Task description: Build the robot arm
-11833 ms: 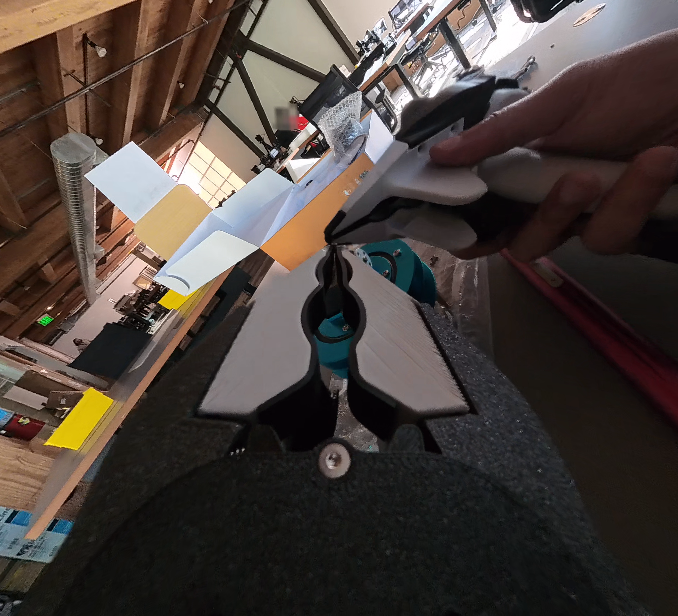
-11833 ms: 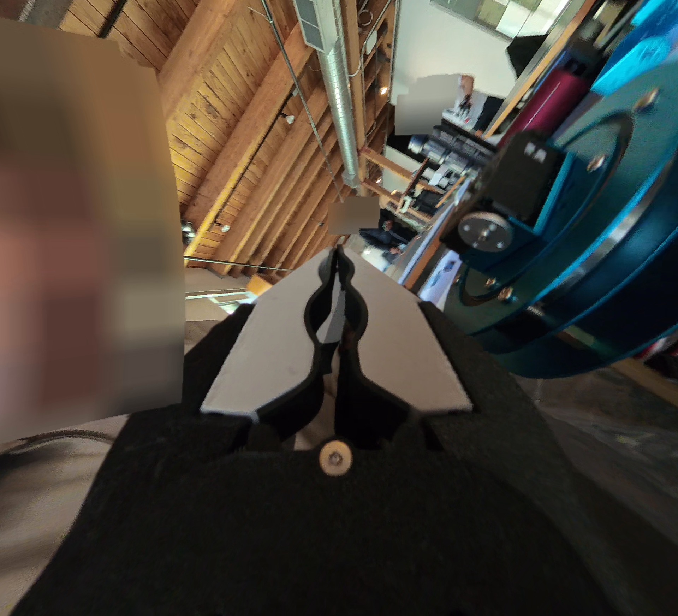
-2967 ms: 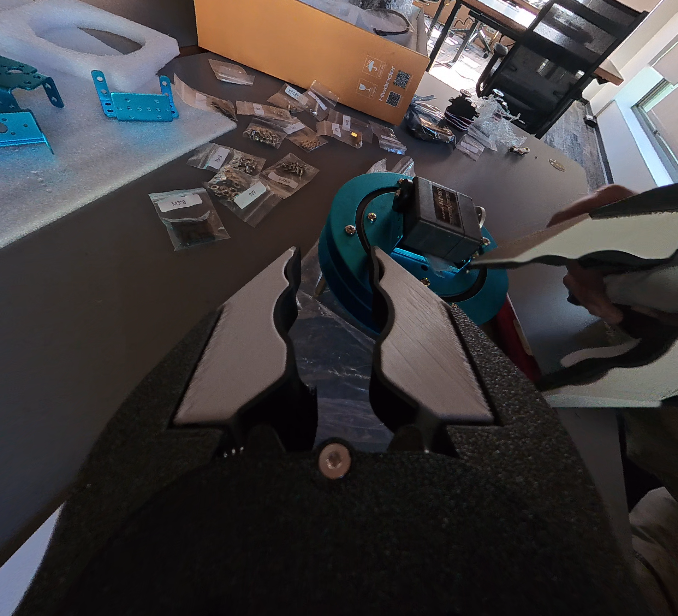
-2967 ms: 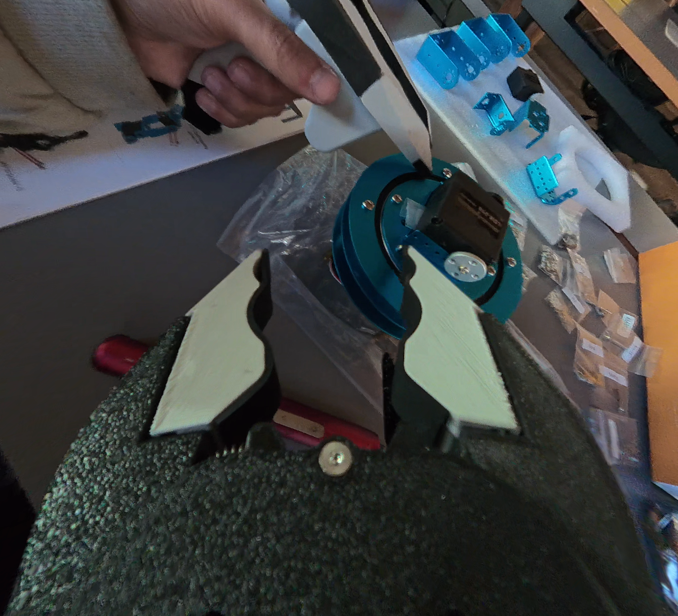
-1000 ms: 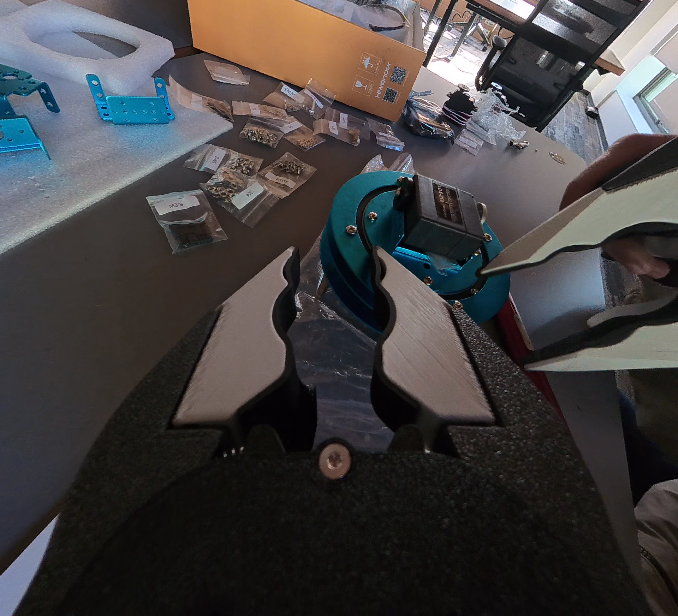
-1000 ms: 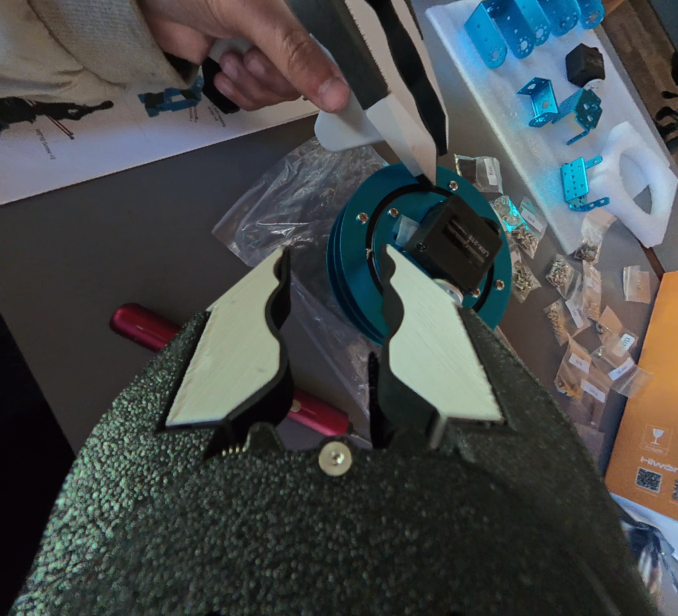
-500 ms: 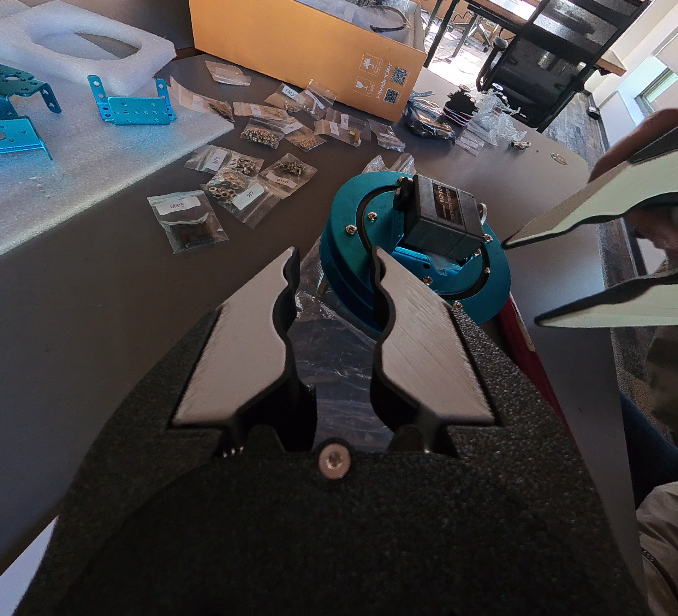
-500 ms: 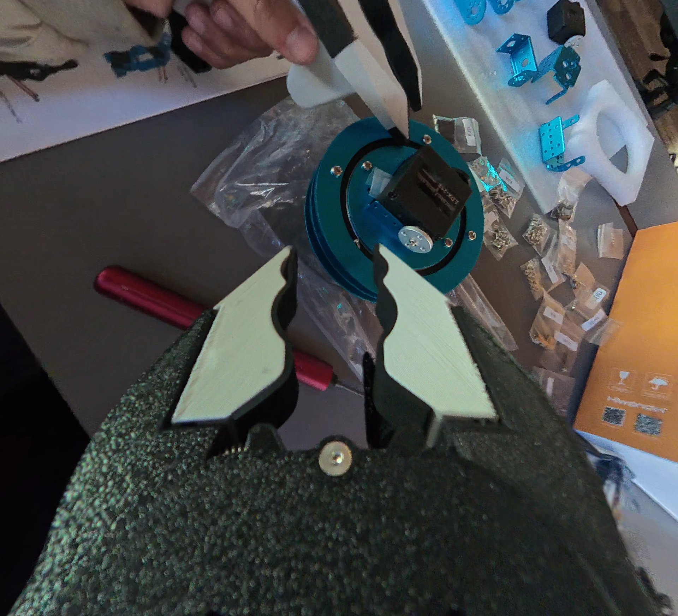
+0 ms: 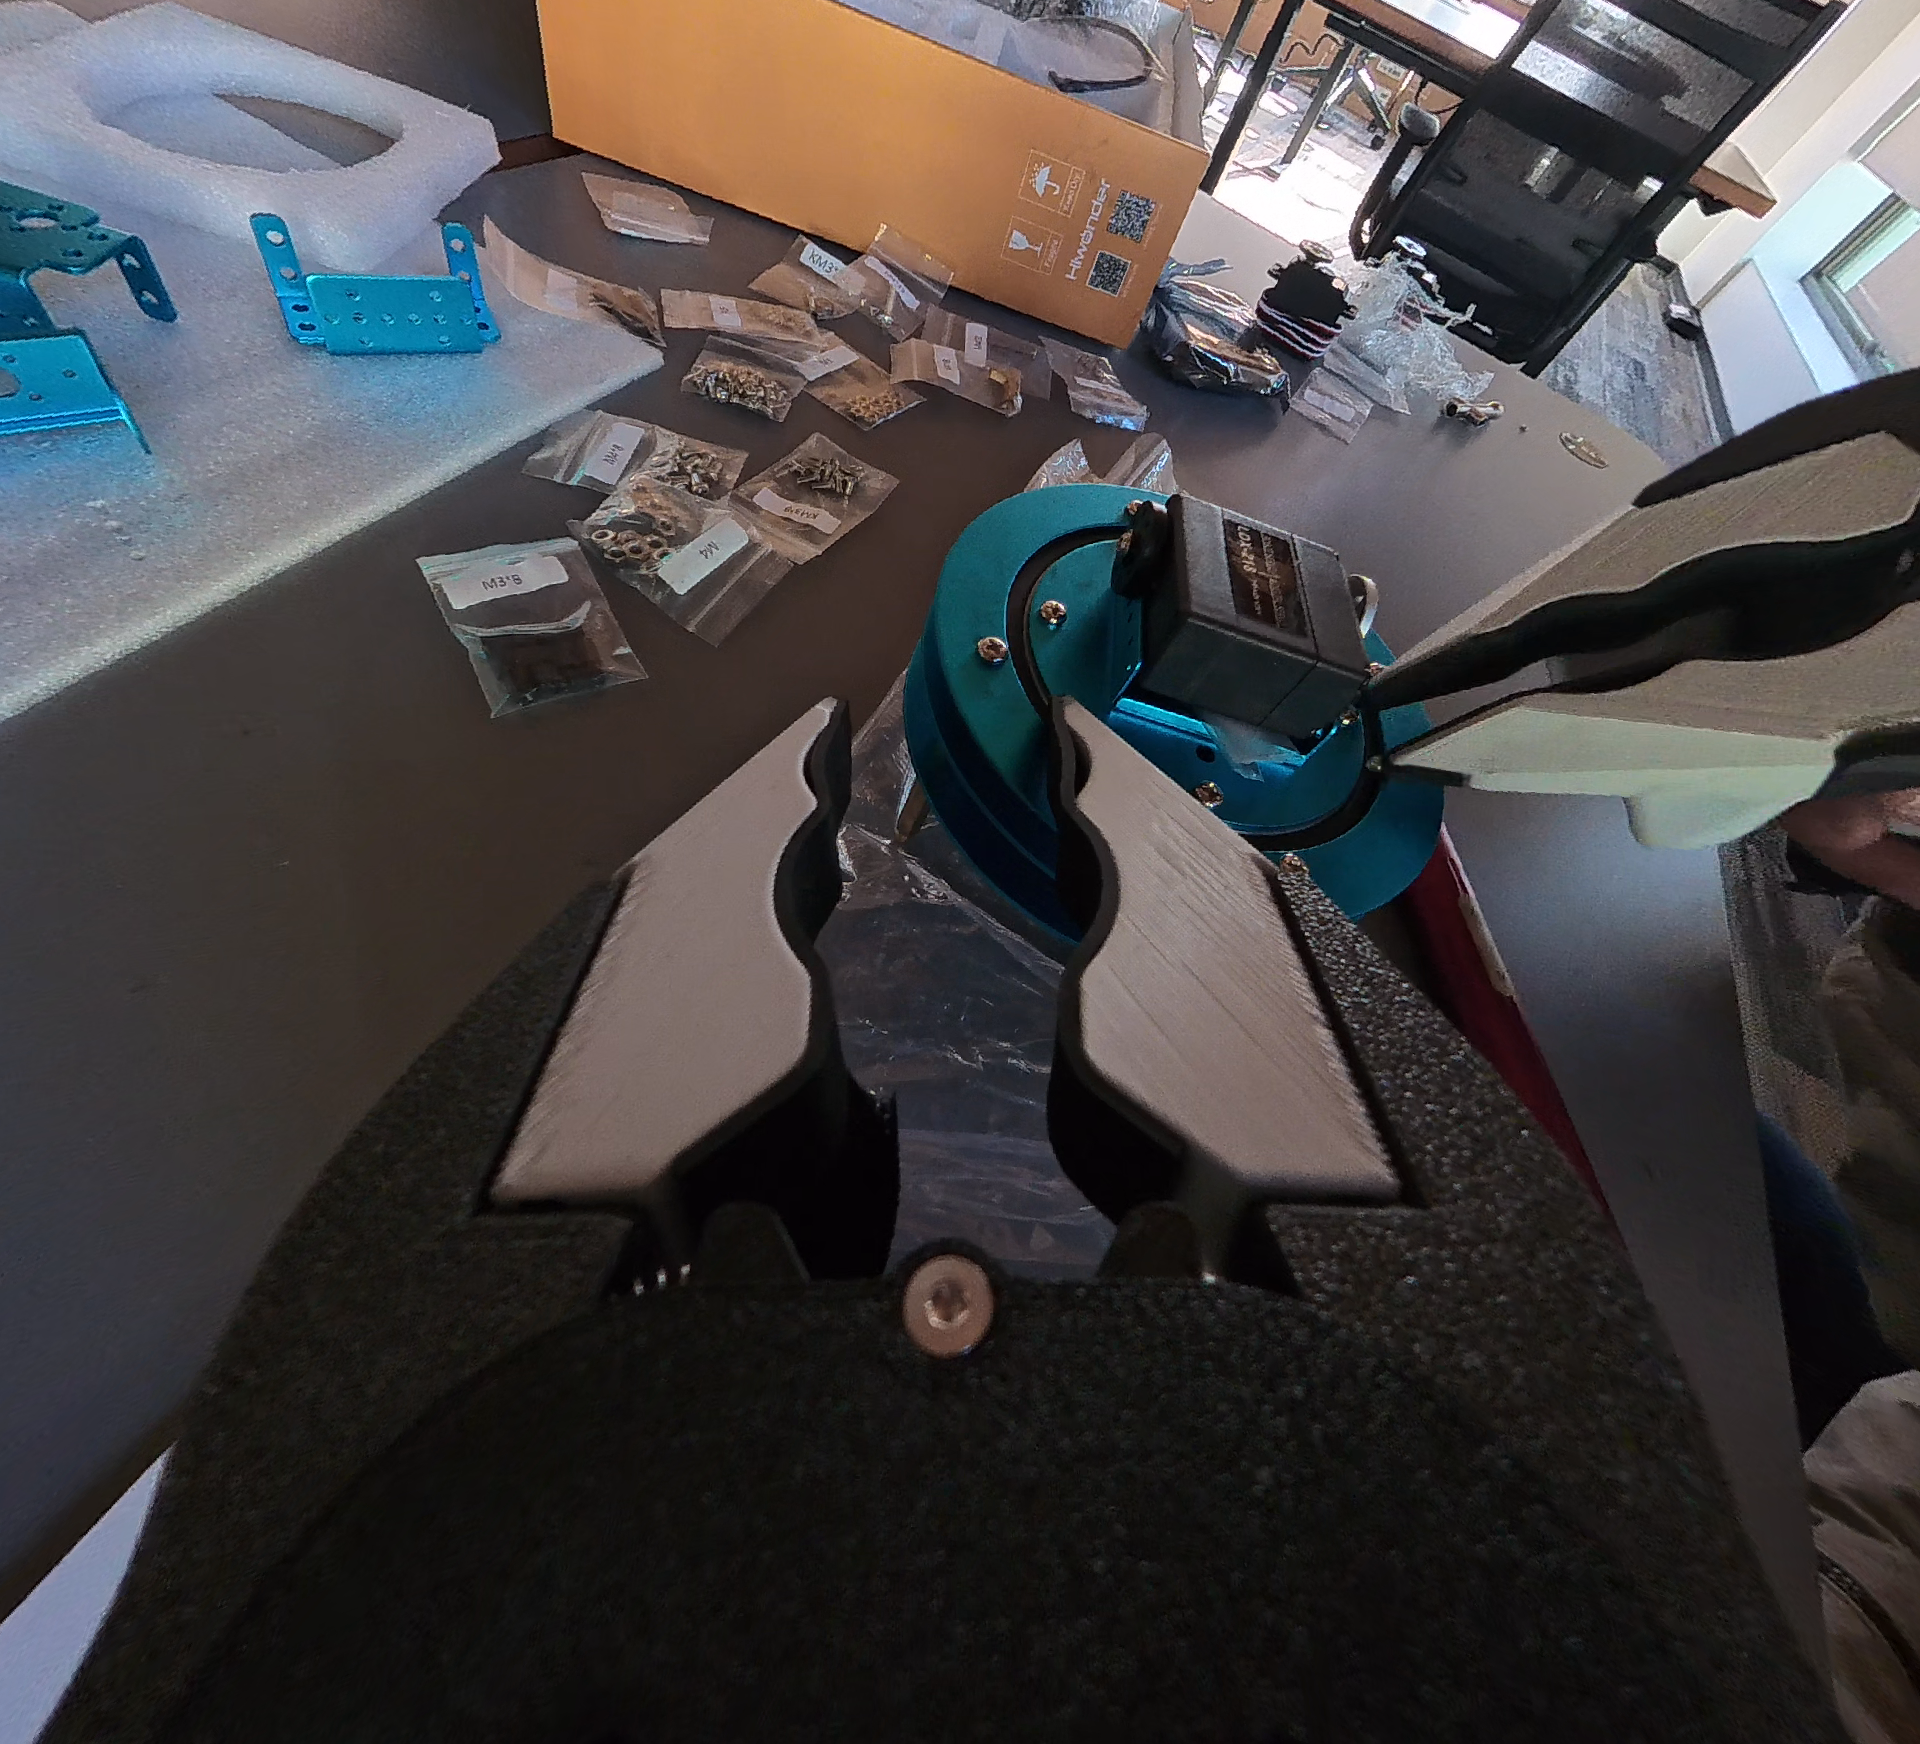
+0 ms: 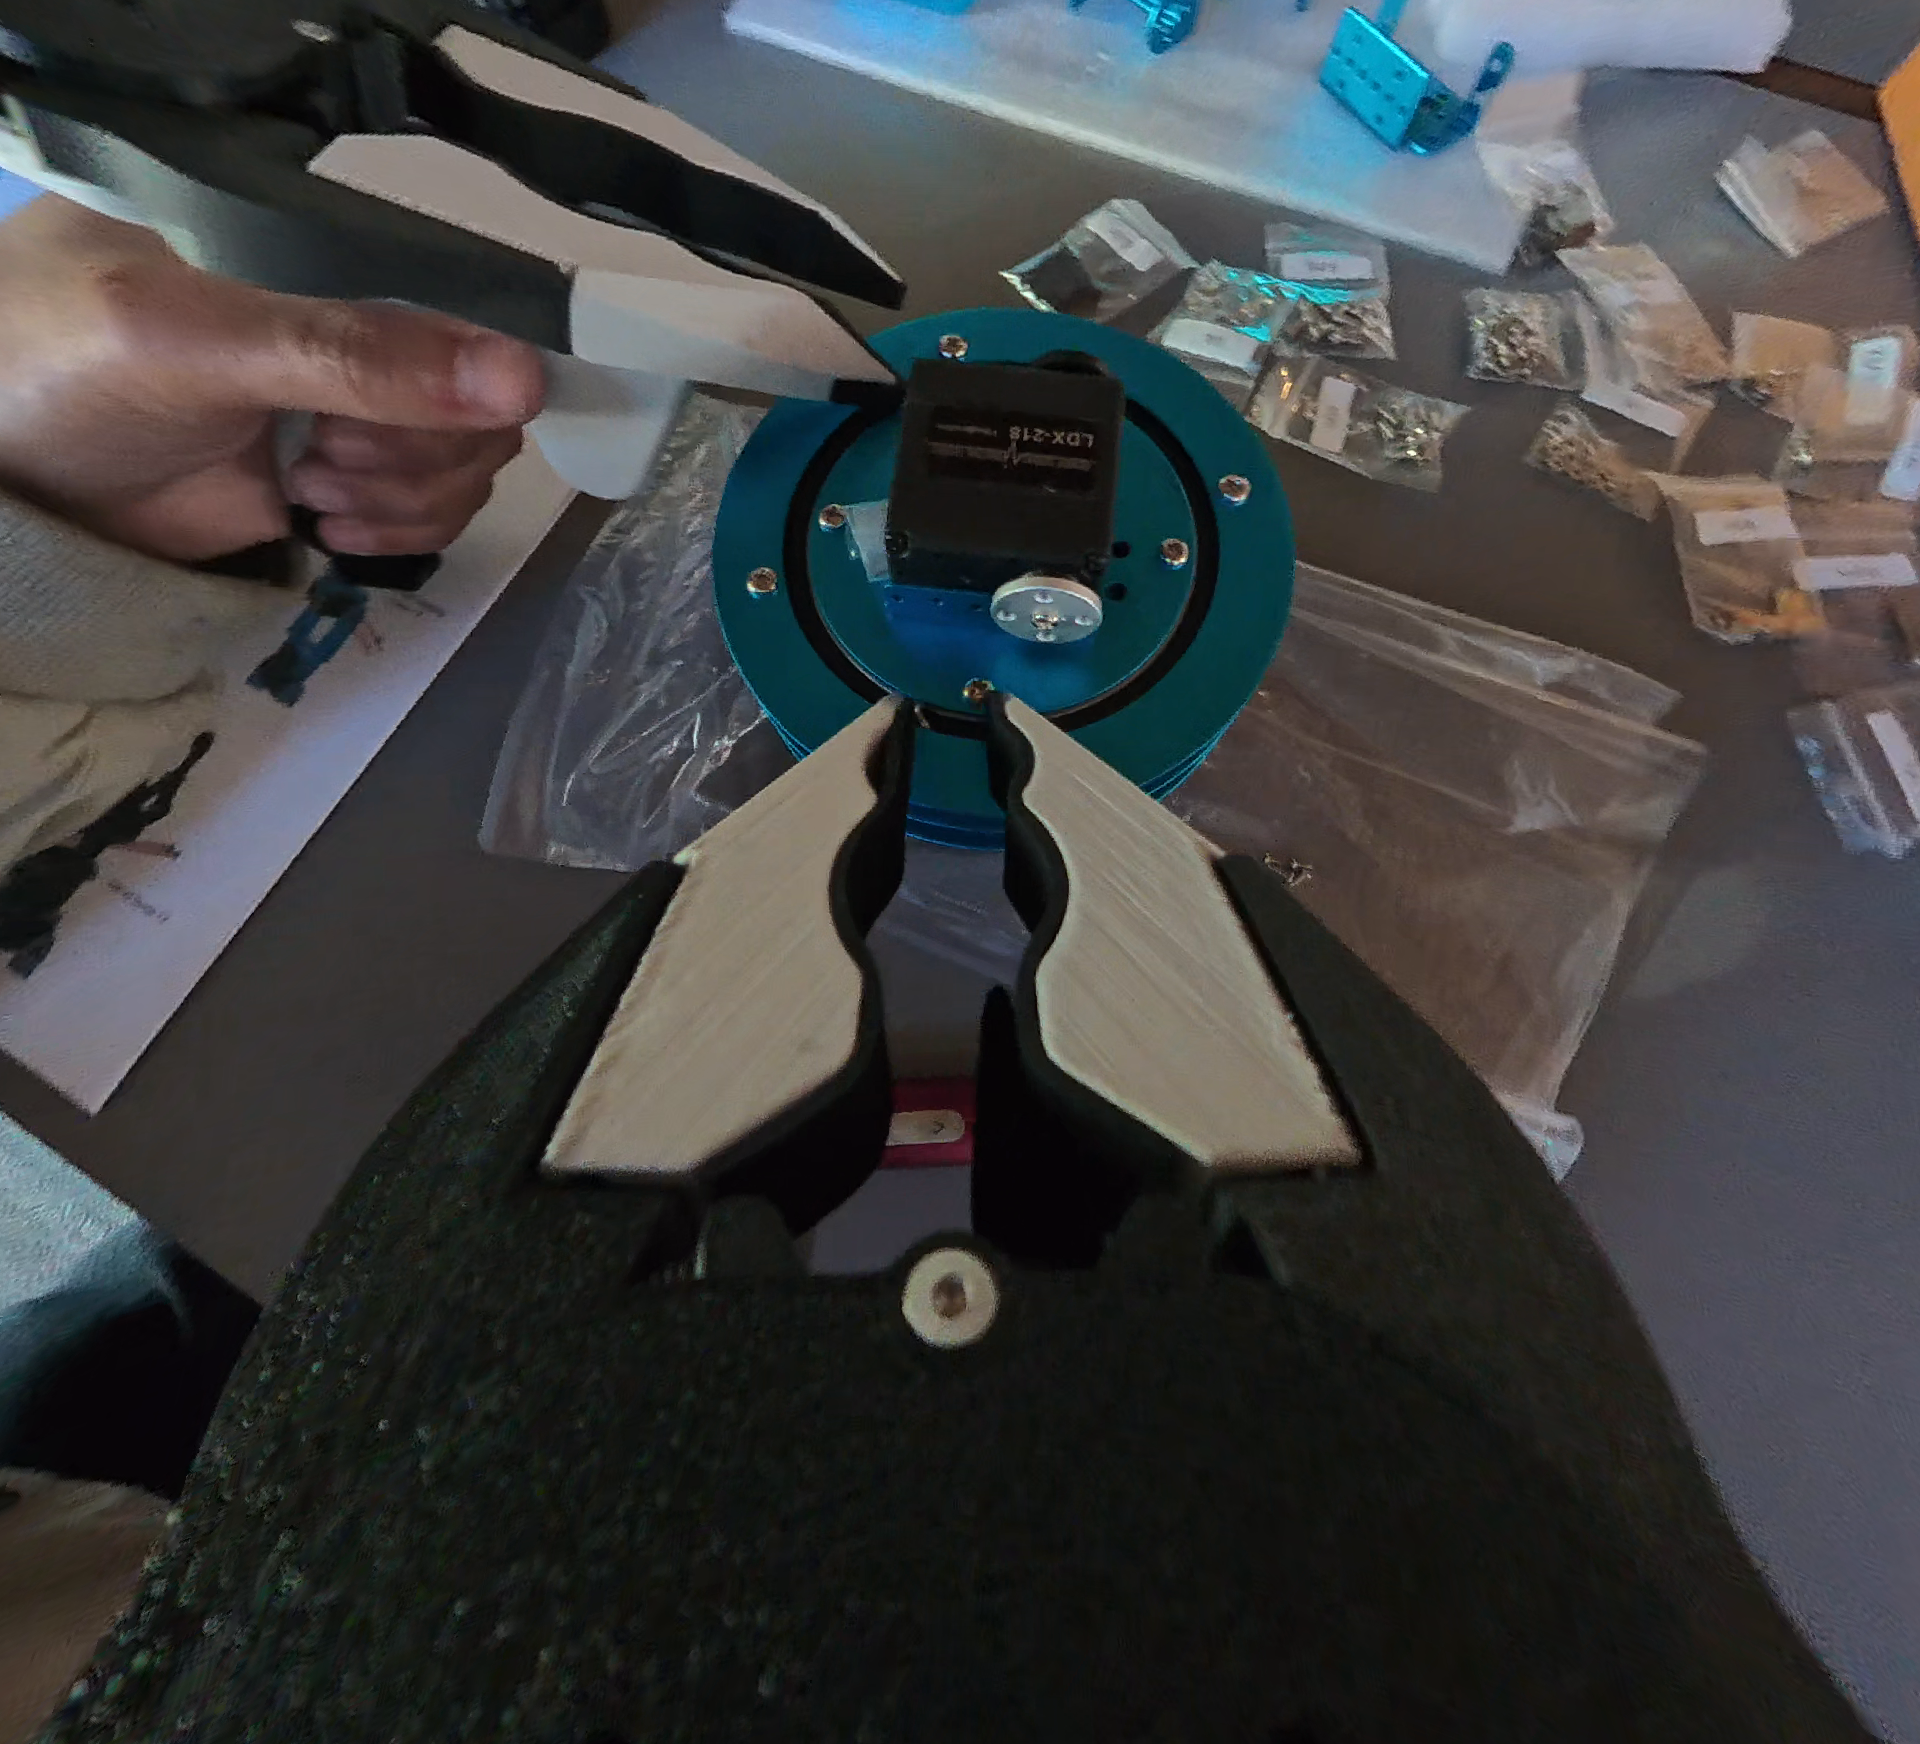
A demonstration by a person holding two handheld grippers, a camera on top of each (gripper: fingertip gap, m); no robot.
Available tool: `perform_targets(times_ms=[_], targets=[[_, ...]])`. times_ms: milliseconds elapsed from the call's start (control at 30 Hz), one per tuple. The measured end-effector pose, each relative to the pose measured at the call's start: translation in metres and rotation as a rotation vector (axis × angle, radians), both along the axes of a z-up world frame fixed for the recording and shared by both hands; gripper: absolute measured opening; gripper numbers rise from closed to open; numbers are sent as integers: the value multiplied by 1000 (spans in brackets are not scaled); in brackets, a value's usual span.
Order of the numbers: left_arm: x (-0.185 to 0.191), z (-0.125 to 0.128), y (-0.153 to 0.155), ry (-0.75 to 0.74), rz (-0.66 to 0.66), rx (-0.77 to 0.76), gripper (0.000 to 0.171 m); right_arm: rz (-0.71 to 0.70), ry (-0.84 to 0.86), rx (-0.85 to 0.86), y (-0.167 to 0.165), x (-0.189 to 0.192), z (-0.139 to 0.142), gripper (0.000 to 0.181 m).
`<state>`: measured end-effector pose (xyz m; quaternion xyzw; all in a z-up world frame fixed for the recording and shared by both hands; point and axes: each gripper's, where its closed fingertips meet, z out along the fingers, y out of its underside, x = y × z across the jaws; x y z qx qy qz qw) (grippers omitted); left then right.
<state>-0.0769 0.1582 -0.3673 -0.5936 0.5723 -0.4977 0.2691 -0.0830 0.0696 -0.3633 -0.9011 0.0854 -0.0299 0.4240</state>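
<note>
A round blue base (image 9: pixel 966 759) with a black servo (image 9: pixel 1247 624) on top sits on the dark table, on a clear plastic bag. My left gripper (image 9: pixel 945 718) is open and empty, just short of the base's left side. In the right wrist view it (image 10: pixel 883 333) comes in from the left, its lower fingertip against the servo's (image 10: pixel 1008 458) top-left corner. My right gripper (image 10: pixel 945 705) has its jaws a narrow gap apart, tips at the near rim of the base (image 10: pixel 1247 572). It also shows in the left wrist view (image 9: pixel 1371 728), beside the servo.
Small bags of screws (image 9: pixel 675 541) lie behind the base. An orange box (image 9: pixel 831 105) stands at the back. White foam (image 9: pixel 260 447) with blue brackets (image 9: pixel 374 312) is at the left. A red tool handle (image 10: pixel 925 1128) lies near me, a printed sheet (image 10: pixel 208 759) at the left.
My right gripper has narrowed its jaws and swung in to the base's near rim. The left gripper has stayed open in nearly the same place.
</note>
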Motion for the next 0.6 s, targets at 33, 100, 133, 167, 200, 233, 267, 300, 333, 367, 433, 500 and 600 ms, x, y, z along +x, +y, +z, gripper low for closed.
perform_targets(times_ms=[33,100,133,167,200,233,267,300,333,367,433,500,600], targets=[[0,0,0,0,0,1,37,-24,-6,-4,0,0,0,12],[0,0,0,0,0,3,36,-69,4,-1,0,-1,0,11],[0,0,0,0,1,4,36,-89,19,3,1,-2,0,12],[0,0,0,0,1,4,36,-106,31,5,2,-3,0,13],[0,0,0,0,1,3,36,-121,33,3,2,-2,0,13],[0,0,0,0,1,3,36,-136,36,-1,2,-2,0,13],[0,0,0,0,1,2,36,-150,41,-3,2,-2,0,13],[0,0,0,0,2,2,36,-162,39,-8,2,-1,0,11],[0,0,0,1,2,1,36,-175,31,-16,2,-1,0,10],[0,0,0,1,2,0,36,-188,8,-28,2,0,-1,8],[0,0,0,1,2,3,36,-207,-78,-63,0,1,-2,4],[0,0,0,1,2,4,36,-219,-151,-86,0,-1,-2,0],[0,0,0,1,2,3,36,-219,-213,-98,1,-1,-1,0]])
